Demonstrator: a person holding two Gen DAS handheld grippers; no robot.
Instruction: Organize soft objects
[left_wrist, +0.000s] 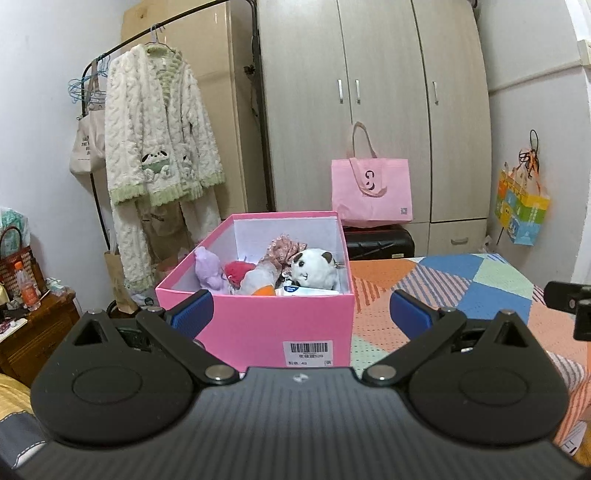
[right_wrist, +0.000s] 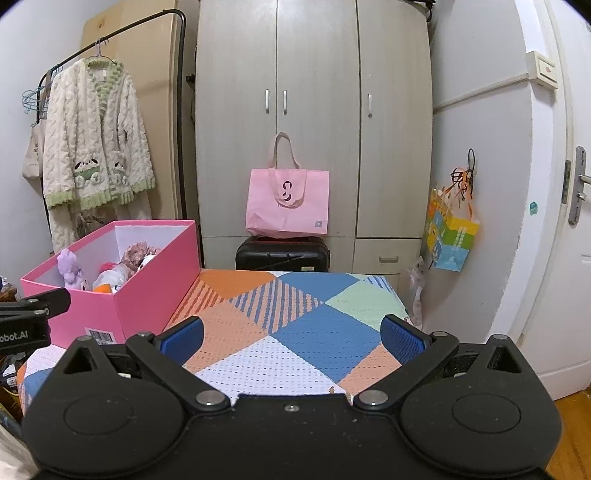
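Note:
A pink cardboard box (left_wrist: 258, 325) stands on the patchwork bedspread (left_wrist: 461, 288), directly ahead in the left wrist view. Inside lie a white panda plush (left_wrist: 316, 267), a purple plush (left_wrist: 208, 271), a red soft toy (left_wrist: 236, 269) and a floral fabric piece (left_wrist: 282, 249). My left gripper (left_wrist: 301, 310) hangs open just in front of the box's near wall, nothing between its blue pads. The right wrist view has the same box (right_wrist: 147, 291) at the left. My right gripper (right_wrist: 291, 338) is open over the bare bedspread (right_wrist: 288, 325), holding nothing.
A wardrobe (right_wrist: 314, 110) fills the back wall, with a pink tote bag (right_wrist: 288, 201) on a black suitcase (right_wrist: 282, 254) before it. A fluffy robe (left_wrist: 159, 133) hangs on a rack at left. A wooden nightstand (left_wrist: 33, 332) with a bottle is far left; a door (right_wrist: 557, 221) at right.

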